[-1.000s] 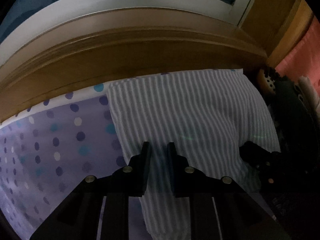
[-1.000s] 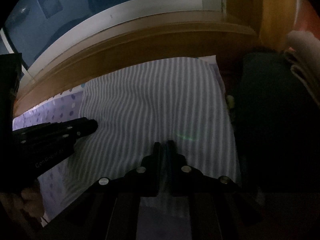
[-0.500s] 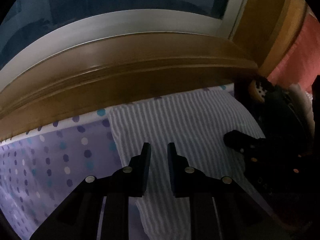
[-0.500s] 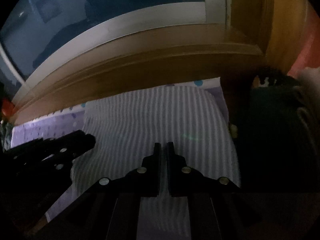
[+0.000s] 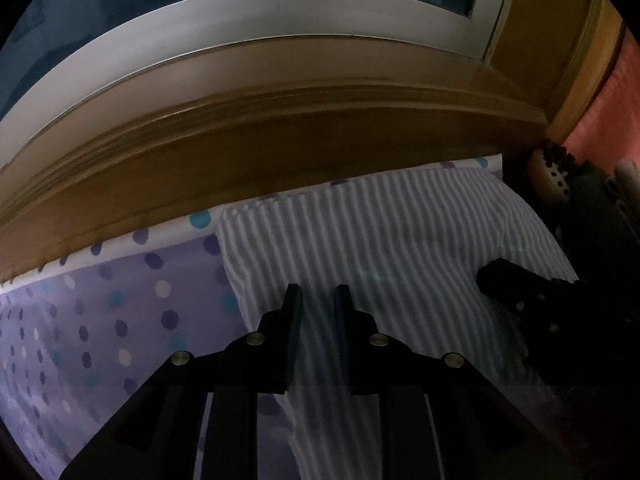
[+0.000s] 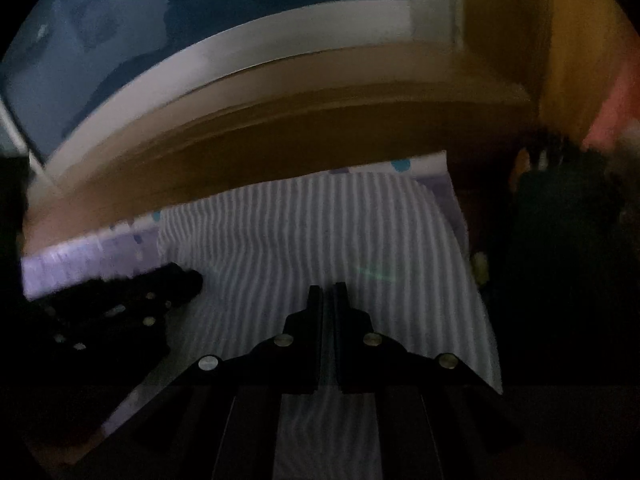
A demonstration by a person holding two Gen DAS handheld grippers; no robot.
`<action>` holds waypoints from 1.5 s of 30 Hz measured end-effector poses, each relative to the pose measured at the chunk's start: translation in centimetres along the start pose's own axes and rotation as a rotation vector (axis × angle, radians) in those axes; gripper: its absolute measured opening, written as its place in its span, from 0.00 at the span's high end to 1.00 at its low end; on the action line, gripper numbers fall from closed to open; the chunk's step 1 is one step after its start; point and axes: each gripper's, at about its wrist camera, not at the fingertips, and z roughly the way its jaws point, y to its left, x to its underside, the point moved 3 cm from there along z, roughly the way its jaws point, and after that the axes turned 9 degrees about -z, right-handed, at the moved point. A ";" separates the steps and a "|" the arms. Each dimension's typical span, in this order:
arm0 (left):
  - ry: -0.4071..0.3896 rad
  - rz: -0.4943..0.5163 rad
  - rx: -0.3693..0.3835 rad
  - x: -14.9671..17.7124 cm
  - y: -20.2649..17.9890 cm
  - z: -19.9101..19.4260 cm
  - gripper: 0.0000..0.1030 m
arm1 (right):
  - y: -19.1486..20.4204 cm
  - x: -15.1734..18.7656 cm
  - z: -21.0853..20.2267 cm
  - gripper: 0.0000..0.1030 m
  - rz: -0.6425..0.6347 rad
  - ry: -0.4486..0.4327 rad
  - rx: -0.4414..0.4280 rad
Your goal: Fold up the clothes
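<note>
Nearest the cameras, the left gripper hung over the near-left part of the striped garment with its jaws a little apart and nothing visibly pinched between them, while the right gripper stood with jaws pressed together over the garment's near middle, gripping nothing that could be seen. The garment lay flat on the dotted sheet, its far edge close under the wooden ledge. The dim light was probably the chief risk: a fold edge could be misjudged, and a closed gripper might drag and wrinkle the cloth. The dark clutter at the right could snag it.
</note>
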 end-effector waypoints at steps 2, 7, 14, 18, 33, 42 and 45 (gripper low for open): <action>-0.009 0.005 0.007 -0.1 0.1 0.1 0.85 | -0.4 -0.1 0.2 0.99 0.014 0.004 -0.031; -0.021 0.041 0.001 0.1 0.5 -0.6 0.84 | 1.0 -0.5 0.2 0.99 -0.061 0.007 0.066; -0.080 0.073 -0.010 3.2 1.3 -8.4 0.84 | 4.5 1.4 -8.3 0.82 -0.043 -0.065 0.115; -0.103 0.128 0.027 5.7 1.4 -12.0 0.84 | 5.3 4.8 -12.7 0.82 0.014 -0.087 0.145; -0.096 0.266 0.096 12.2 4.3 -18.1 0.84 | 10.7 13.7 -15.8 0.82 0.185 -0.060 0.210; -0.113 0.301 0.134 13.7 5.1 -19.9 0.84 | 13.2 15.0 -16.9 0.82 0.187 -0.068 0.238; -0.118 0.304 0.140 13.7 5.3 -20.1 0.84 | 13.4 14.9 -17.2 0.82 0.187 -0.071 0.254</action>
